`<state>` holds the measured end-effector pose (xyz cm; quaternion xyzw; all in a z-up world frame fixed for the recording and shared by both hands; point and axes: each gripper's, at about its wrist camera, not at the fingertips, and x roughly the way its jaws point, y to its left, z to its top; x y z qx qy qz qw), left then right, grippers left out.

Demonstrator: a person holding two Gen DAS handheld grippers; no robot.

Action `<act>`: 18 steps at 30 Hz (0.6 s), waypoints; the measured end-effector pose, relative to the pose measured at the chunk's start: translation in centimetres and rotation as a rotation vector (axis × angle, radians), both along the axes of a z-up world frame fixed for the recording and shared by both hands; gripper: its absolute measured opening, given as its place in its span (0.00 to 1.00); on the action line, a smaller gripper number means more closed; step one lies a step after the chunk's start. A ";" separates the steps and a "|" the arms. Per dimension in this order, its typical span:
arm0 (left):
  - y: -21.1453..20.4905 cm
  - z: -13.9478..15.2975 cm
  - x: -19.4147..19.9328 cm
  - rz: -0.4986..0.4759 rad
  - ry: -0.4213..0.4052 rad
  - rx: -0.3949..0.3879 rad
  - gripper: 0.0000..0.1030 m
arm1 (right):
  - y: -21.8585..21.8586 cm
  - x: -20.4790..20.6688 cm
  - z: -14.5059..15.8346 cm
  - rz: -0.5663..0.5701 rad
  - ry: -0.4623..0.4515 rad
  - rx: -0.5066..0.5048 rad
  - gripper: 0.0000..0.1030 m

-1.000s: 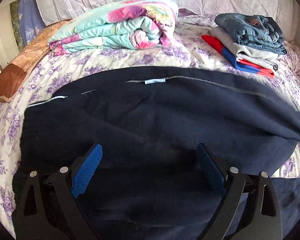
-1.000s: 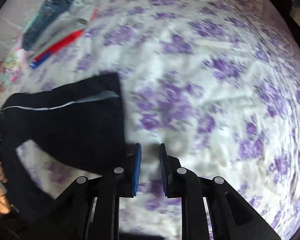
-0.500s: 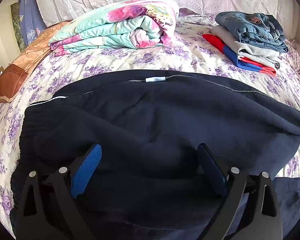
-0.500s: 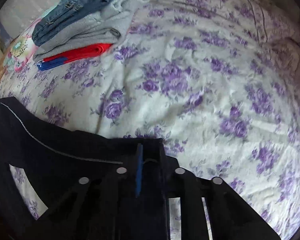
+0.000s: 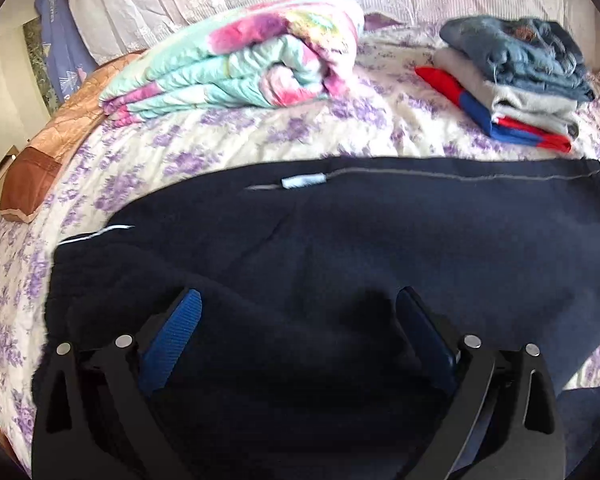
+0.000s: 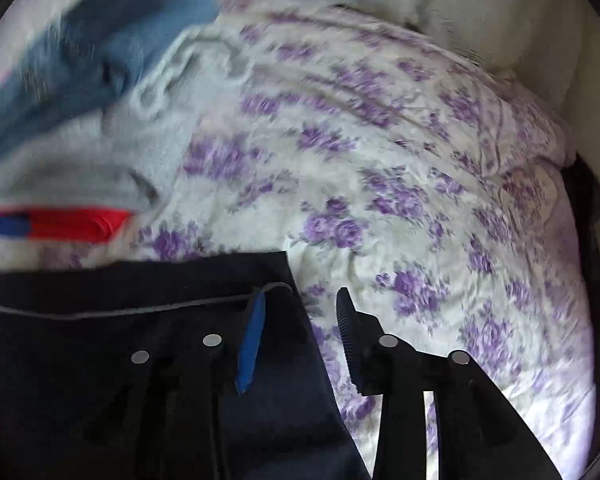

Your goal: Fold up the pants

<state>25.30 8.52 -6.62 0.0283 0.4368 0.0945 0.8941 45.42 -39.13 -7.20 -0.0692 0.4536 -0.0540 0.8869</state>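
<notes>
Dark navy pants (image 5: 360,248) lie spread across the floral bed, with a grey seam and a small white label along their far edge. My left gripper (image 5: 298,300) is open, its fingers wide apart just over the near part of the pants. In the right wrist view the pants' leg end (image 6: 140,340) lies at lower left. My right gripper (image 6: 300,300) is open over the leg's corner, the left blue pad (image 6: 252,344) over the cloth and the right finger over bare bedspread.
A folded pastel quilt (image 5: 236,68) lies at the back of the bed. A stack of folded clothes (image 5: 512,76), jeans on top, sits at the back right and shows blurred in the right wrist view (image 6: 80,100). A brown cushion (image 5: 40,160) lies at the left edge.
My right gripper was shut on the leg end half a second ago and has opened, leaving the leg laid nearer the clothes stack. The left gripper has stayed open over the pants.
</notes>
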 end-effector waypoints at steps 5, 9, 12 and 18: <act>1.8 1.8 -3.0 0.011 -0.052 -0.027 0.93 | -6.1 -6.1 2.1 -0.058 -0.038 0.259 0.76; 2.7 0.7 -3.5 0.041 -0.028 -0.020 0.95 | -6.0 -8.4 1.0 -0.020 0.048 0.282 0.17; 3.4 -1.5 -2.3 0.071 0.059 -0.040 0.96 | -4.5 -8.2 -1.1 -0.019 0.120 0.174 0.03; 3.1 -1.8 -1.5 0.072 0.092 -0.007 0.96 | -3.9 -7.6 -1.4 -0.075 0.175 0.060 0.03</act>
